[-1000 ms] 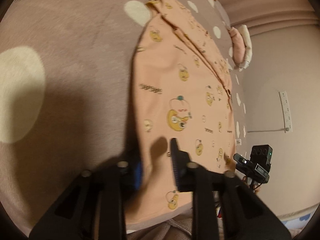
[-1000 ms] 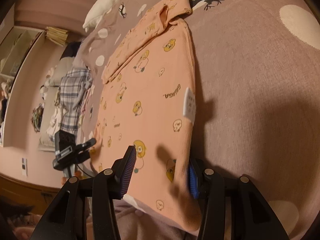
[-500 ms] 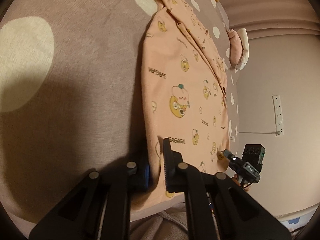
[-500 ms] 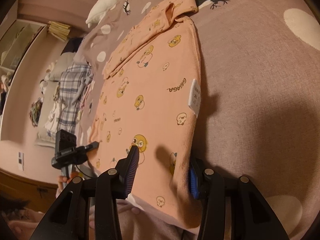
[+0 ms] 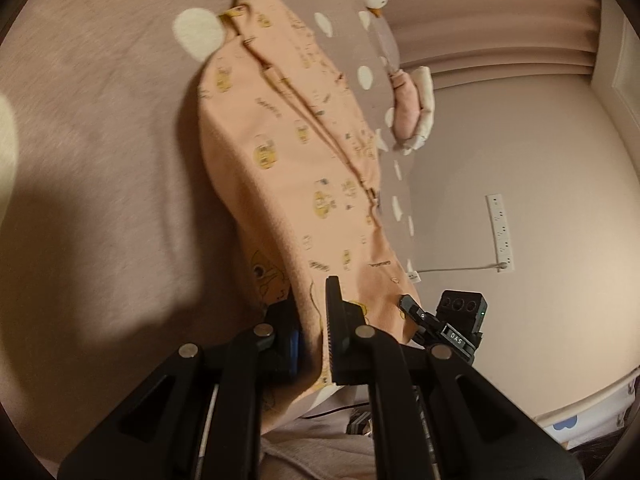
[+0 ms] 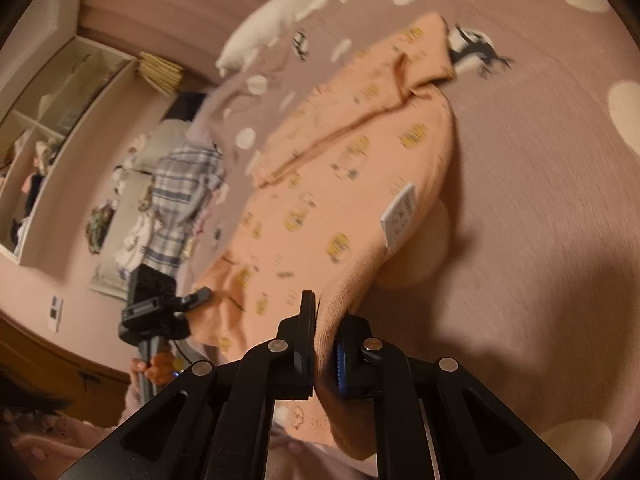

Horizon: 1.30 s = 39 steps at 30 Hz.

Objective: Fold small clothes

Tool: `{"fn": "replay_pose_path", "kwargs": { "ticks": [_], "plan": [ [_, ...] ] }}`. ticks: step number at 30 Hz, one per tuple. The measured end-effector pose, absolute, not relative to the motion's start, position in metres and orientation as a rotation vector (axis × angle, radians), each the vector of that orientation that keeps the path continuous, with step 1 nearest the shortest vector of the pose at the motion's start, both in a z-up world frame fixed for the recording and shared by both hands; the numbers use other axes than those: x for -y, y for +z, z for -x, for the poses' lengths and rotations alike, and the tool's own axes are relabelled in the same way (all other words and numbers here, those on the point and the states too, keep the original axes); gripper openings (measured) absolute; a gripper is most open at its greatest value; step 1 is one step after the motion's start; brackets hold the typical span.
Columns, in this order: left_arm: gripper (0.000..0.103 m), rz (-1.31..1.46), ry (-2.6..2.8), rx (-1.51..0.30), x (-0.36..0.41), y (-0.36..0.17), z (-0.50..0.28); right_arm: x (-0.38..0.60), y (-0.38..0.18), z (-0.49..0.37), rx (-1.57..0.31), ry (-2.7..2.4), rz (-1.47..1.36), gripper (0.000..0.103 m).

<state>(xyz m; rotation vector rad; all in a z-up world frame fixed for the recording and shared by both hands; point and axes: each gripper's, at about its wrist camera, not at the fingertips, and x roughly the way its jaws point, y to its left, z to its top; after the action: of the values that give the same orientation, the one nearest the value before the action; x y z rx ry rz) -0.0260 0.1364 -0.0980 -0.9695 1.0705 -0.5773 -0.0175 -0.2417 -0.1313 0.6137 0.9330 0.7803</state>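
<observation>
A small peach garment [image 5: 296, 168] printed with yellow cartoon ducks lies lengthwise on the mauve bedspread; it also shows in the right wrist view [image 6: 344, 184], with a white care label [image 6: 400, 216] near its right edge. My left gripper [image 5: 312, 320] is shut on the garment's near left corner and lifts it off the bed. My right gripper [image 6: 326, 328] is shut on the near right corner, also lifted. The near hem hangs between the two grippers. The far end, with a folded sleeve, still rests on the bed.
The bedspread [image 5: 100, 140] has cream dots and bird prints. A pink and cream cushion [image 5: 412, 120] lies at the bed's edge. A plaid cloth pile [image 6: 180, 196], shelves and a white pillow [image 6: 280, 20] are beyond the bed. A wall socket strip [image 5: 500, 236] is nearby.
Both grippers closed on the near corners of the garment and raised them, so the near end has come off the bed.
</observation>
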Motion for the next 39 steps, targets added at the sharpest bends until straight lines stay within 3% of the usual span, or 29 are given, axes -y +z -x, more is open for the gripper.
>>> {"fn": "replay_pose_path", "kwargs": {
  "ticks": [30, 39],
  "plan": [
    [0.007, 1.079, -0.690, -0.919, -0.134, -0.074, -0.023, 0.238, -0.090, -0.019, -0.752, 0.843, -0.689, 0.012],
    [0.001, 1.049, -0.628, -1.012, -0.124, -0.095, -0.045, 0.239, -0.090, -0.026, -0.761, 0.832, -0.697, 0.012]
  ]
}}
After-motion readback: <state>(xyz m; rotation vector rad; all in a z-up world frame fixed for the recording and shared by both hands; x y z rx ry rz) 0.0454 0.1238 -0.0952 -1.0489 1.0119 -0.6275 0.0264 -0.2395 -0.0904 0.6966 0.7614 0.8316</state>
